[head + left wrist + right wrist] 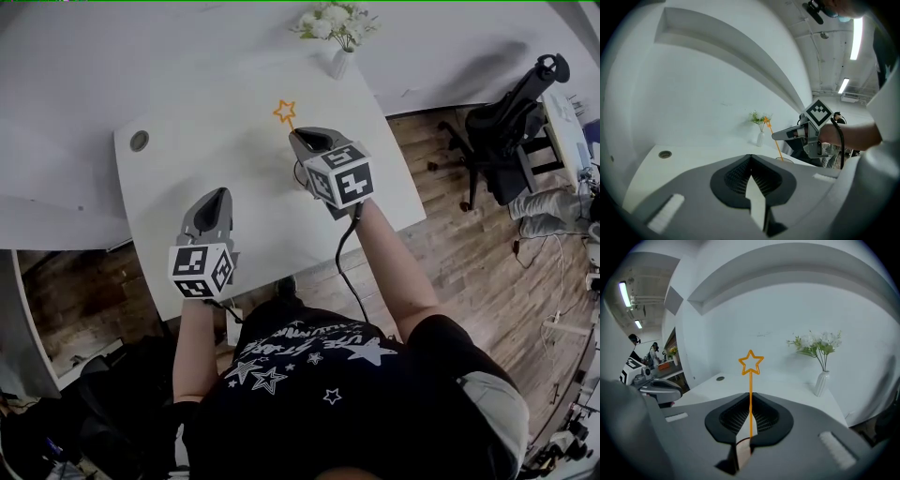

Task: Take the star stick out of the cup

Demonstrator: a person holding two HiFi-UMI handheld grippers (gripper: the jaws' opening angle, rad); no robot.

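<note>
From my remote seat, the white worktop (216,141) fills the middle of the head view. A black office chair (506,122) stands off it on the wooden floor, at about 2 o'clock.

The right gripper (305,141) hangs over the worktop's centre, pointing toward 11 o'clock. In the right gripper view its jaws are clenched on the shaft of the star stick (750,380). The left gripper (217,199) sits at about 7 o'clock from the right one, near the worktop's front edge. Its own view shows its jaws pressed together with nothing between them.

A white vase of flowers (339,58) stands at the worktop's far edge, around 1 o'clock from the right gripper.

The clear cup (785,159) shows best in the left gripper view, on the worktop just below the right gripper's jaws. In the head view that gripper mostly hides it.

The orange stick stands nearly upright, with its open star sticking out past the jaw tips toward 11 o'clock. In the left gripper view its lower end meets the cup's rim.

A small round grommet (139,141) lies well apart from all this, at 9 o'clock.
</note>
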